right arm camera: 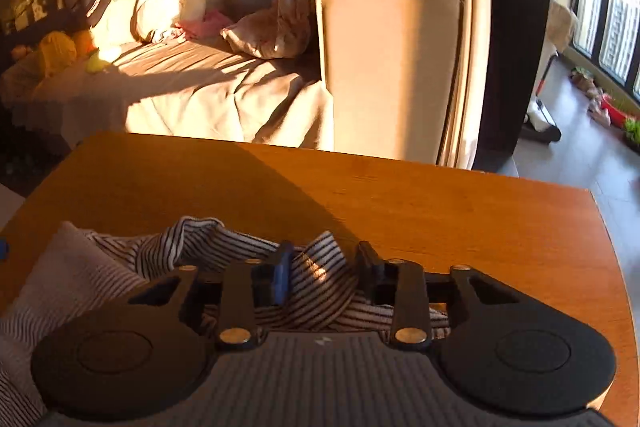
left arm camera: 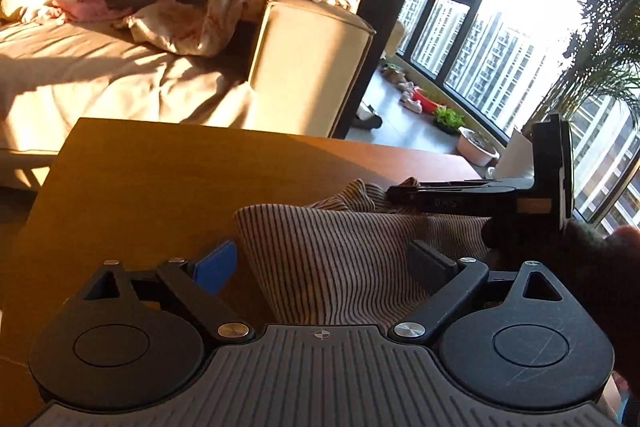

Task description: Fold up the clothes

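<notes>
Left wrist: one striped garment (left arm camera: 340,259), two claws

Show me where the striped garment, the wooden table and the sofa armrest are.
striped garment (left arm camera: 340,259): left wrist view, flat middle panel.
wooden table (right arm camera: 440,211): right wrist view, bare top.
sofa armrest (right arm camera: 384,67): right wrist view, front face.

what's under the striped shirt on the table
The striped shirt lies bunched on the wooden table. Only bare wood shows around it; anything beneath the cloth is covered.
</notes>
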`<state>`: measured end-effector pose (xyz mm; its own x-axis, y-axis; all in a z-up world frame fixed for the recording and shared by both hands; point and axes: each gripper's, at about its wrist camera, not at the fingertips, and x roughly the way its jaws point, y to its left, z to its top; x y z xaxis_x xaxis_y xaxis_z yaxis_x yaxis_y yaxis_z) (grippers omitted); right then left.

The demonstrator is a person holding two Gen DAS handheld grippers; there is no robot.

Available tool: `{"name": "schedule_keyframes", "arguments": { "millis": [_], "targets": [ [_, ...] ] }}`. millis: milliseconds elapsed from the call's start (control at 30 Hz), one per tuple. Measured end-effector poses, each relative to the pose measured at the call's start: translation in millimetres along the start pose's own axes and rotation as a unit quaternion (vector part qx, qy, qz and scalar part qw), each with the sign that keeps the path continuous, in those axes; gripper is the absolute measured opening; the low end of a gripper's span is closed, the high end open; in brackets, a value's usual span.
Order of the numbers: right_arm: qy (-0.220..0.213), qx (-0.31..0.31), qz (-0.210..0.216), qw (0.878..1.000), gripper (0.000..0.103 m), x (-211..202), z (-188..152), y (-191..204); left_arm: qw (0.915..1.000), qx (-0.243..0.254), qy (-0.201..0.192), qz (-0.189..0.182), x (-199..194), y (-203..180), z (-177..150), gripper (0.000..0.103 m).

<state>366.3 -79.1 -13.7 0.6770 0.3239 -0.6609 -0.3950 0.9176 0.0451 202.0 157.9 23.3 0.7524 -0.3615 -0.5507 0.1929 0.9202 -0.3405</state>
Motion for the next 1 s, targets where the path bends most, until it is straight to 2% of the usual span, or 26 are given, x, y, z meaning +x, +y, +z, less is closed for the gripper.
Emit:
{"name": "schedule_keyframes", "arguments": {
  "millis": [33,133,300,400,500,600,733,800,833,867,900,967,1000],
  "targets": [
    [-0.003,0.0,0.005,1.0,0.005,-6.1,-1.1,1.9,1.0,-0.005,-0.005,-0.004,-5.1,2.3,0.1,0.098],
    [-0.035,0.004,0.028,0.999,0.004,-45.3,-5.1,6.5,0.9994,-0.021,-0.021,-0.018,-20.4,9.1,0.5,0.098],
    [-0.091,0.009,0.109,0.99,0.004,-164.4,-32.3,9.9,0.997,-0.047,-0.047,-0.04,-45.8,20.5,1.2,0.1],
    [-0.087,0.008,0.132,0.987,0.004,-210.7,-64.8,14.4,0.9947,-0.046,-0.066,-0.063,-59.9,13.4,4.4,0.103],
    [-0.06,0.021,0.145,0.987,0.004,-227.6,-102.3,17.3,0.9945,-0.034,-0.065,-0.075,-63.7,-6.2,1.2,0.103],
    [-0.035,0.036,0.155,0.987,0.004,-227.3,-133.0,22.3,0.9954,-0.013,-0.051,-0.079,-62.3,-28.6,-6.2,0.103],
    [-0.006,0.036,0.154,0.987,0.004,-223.9,-157.1,25.7,0.9971,0.021,-0.03,-0.067,-50.0,-51.7,-21.1,0.103],
    [-0.017,0.03,0.161,0.986,0.004,-238.1,-157.8,21.7,0.9971,0.033,-0.007,-0.068,-46.3,-55.3,-29.9,0.097],
    [-0.023,0.027,0.164,0.986,0.005,-245.3,-158.2,19.7,0.9968,0.038,0.007,-0.07,-45.0,-56.2,-34.4,0.084],
    [-0.032,0.027,0.166,0.985,0.005,-254.0,-157.5,16.0,0.9963,0.049,0.018,-0.068,-45.3,-57.0,-39.3,0.079],
    [-0.05,0.038,0.164,0.985,0.009,-265.4,-154.0,7.1,0.9956,0.063,0.028,-0.063,-46.9,-57.7,-44.5,0.079],
    [-0.069,0.072,0.147,0.984,0.029,-277.7,-147.0,-13.6,0.9929,0.092,0.054,-0.052,-50.3,-60.1,-55.7,0.081],
    [-0.078,0.09,0.138,0.983,0.048,-283.8,-143.5,-23.9,0.9912,0.103,0.068,-0.047,-51.1,-61.4,-60.7,0.082]
  ]
}}
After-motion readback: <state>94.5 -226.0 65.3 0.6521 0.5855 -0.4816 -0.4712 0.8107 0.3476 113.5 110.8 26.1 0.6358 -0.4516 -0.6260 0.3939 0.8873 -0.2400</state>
